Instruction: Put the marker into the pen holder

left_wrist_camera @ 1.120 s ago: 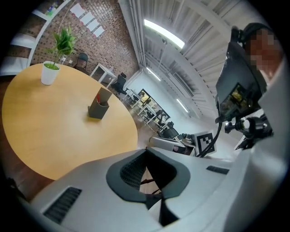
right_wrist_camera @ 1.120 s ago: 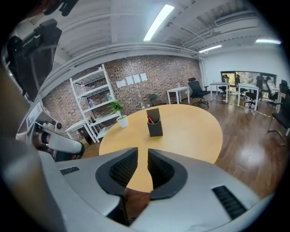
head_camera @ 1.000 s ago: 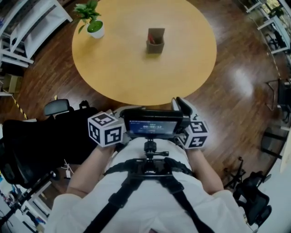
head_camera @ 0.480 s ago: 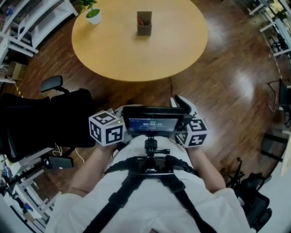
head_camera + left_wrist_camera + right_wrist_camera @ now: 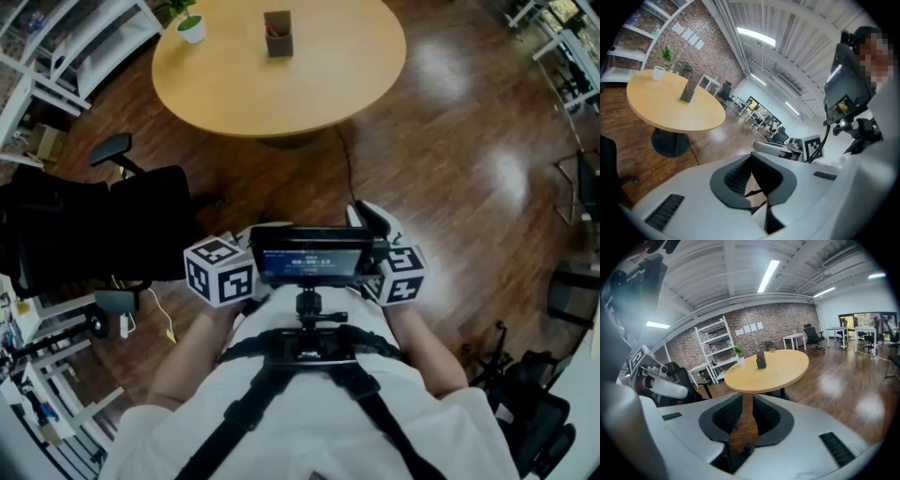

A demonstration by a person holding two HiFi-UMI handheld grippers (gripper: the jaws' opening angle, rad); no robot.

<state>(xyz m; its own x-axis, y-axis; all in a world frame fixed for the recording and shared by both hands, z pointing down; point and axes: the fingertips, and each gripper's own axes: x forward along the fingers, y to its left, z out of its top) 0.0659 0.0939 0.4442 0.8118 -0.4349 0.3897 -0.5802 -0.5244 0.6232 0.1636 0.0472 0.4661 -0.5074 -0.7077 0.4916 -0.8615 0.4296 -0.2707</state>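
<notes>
Pen holder, brown box, far off on round wooden counter; left gripper and right gripper fingers apart, empty. Marker unseen: likely nothing to deposit.

Fingers apart; pen holder on round table

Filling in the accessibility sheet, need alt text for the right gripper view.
The right gripper, jaws apart with nothing between them, points across a wooden floor at a round table. A pen holder and a small potted plant stand on the table. White shelves and a brick wall are behind it.
</notes>
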